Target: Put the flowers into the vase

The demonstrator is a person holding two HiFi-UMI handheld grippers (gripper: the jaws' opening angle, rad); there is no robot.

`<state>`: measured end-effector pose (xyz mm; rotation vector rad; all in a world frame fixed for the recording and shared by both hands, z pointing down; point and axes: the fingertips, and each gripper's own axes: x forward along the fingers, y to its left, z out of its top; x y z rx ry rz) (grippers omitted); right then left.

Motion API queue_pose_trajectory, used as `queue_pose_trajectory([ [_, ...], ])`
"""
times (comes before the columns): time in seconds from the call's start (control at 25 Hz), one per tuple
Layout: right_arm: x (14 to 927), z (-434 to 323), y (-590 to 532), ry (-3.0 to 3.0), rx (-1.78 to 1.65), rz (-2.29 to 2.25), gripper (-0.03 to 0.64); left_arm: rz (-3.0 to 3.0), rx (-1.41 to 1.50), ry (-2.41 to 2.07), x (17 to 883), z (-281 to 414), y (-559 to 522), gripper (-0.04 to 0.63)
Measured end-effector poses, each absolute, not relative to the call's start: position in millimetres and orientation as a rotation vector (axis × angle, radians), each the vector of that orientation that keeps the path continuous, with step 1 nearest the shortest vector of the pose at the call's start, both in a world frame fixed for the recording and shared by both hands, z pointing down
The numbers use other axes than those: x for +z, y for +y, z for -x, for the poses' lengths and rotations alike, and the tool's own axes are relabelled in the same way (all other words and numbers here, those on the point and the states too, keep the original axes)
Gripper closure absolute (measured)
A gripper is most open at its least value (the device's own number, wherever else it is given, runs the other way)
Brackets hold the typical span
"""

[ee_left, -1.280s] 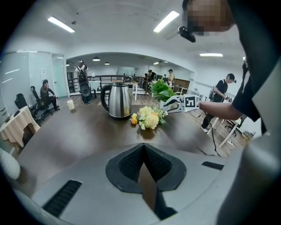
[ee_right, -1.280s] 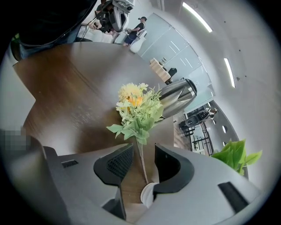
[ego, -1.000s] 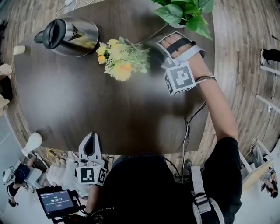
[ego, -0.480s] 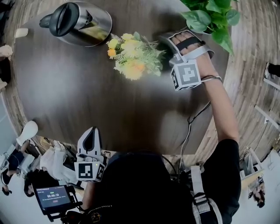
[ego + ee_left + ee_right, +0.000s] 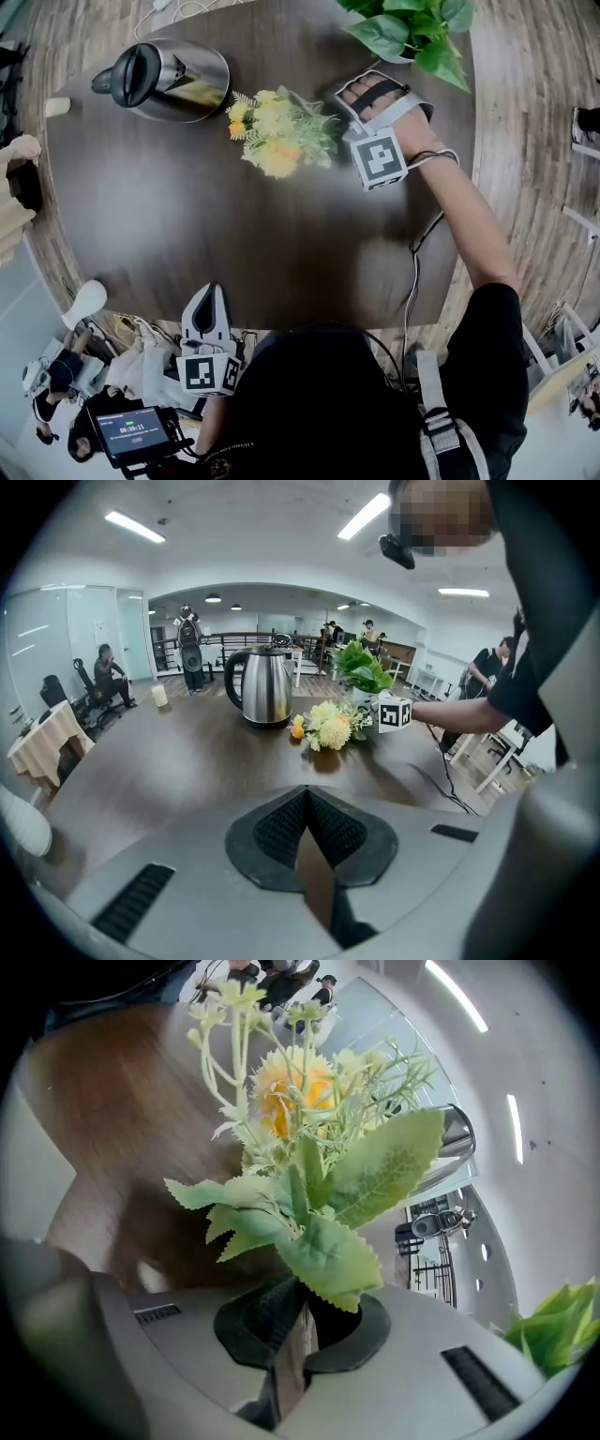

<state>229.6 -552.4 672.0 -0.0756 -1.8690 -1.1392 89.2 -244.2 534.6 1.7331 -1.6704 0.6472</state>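
Observation:
A bunch of yellow and orange artificial flowers (image 5: 279, 133) with green leaves lies on the dark table (image 5: 234, 244), just right of a steel kettle (image 5: 169, 80). My right gripper (image 5: 336, 122) is at the stem end, on the bunch's right. In the right gripper view its jaws (image 5: 302, 1312) are closing and stand almost together, with the stems and a leaf of the flowers (image 5: 314, 1185) pinched between the pads. My left gripper (image 5: 212, 292) is shut and empty at the table's near edge. In the left gripper view (image 5: 307, 803) the flowers (image 5: 328, 726) lie far ahead. I see no vase.
A potted green plant (image 5: 412, 28) stands at the far right corner, close behind my right hand. A small white cup (image 5: 56, 106) sits at the table's left edge. A cable (image 5: 412, 272) hangs over the near right edge. A screen device (image 5: 131, 433) is below the left gripper.
My right hand has sunk a little onto the stem end of the flowers. The bunch lies where it did beside the kettle. The left gripper has not moved.

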Motion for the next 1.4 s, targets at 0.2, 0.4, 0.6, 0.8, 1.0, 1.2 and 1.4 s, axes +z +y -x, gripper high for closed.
queue_pose_trajectory([
  [0.2,647.2,-231.0,-541.7,-1.895,-1.141,0.012,0.589,-1.773,0.645,-1.689,511.9,-99.1,-242.0,0.589],
  [0.4,609.9,-228.2,-538.9,-1.923,-1.180,-0.050,0.589,-1.841,0.623,-1.718,491.1,-107.2,-249.6,0.589],
  [0.6,573.9,-240.9,-532.4,-1.925,-1.223,-0.112,0.589,-1.914,0.595,-1.754,473.1,-118.3,-250.0,0.589],
  [0.8,530.4,-271.8,-510.7,-1.944,-1.247,-0.181,0.589,-1.970,0.558,-1.808,446.4,-144.9,-229.4,0.589],
  [1.0,510.0,-283.8,-504.1,-1.954,-1.239,-0.262,0.589,-2.041,0.545,-1.822,438.2,-143.8,-231.9,0.589],
  [1.2,497.8,-287.9,-500.0,-1.980,-1.204,-0.372,0.589,-2.079,0.504,-1.823,437.7,-138.4,-232.8,0.589],
  [1.4,484.3,-293.5,-495.3,-2.007,-1.162,-0.469,0.589,-2.131,0.468,-1.822,435.3,-138.3,-239.9,0.589],
])
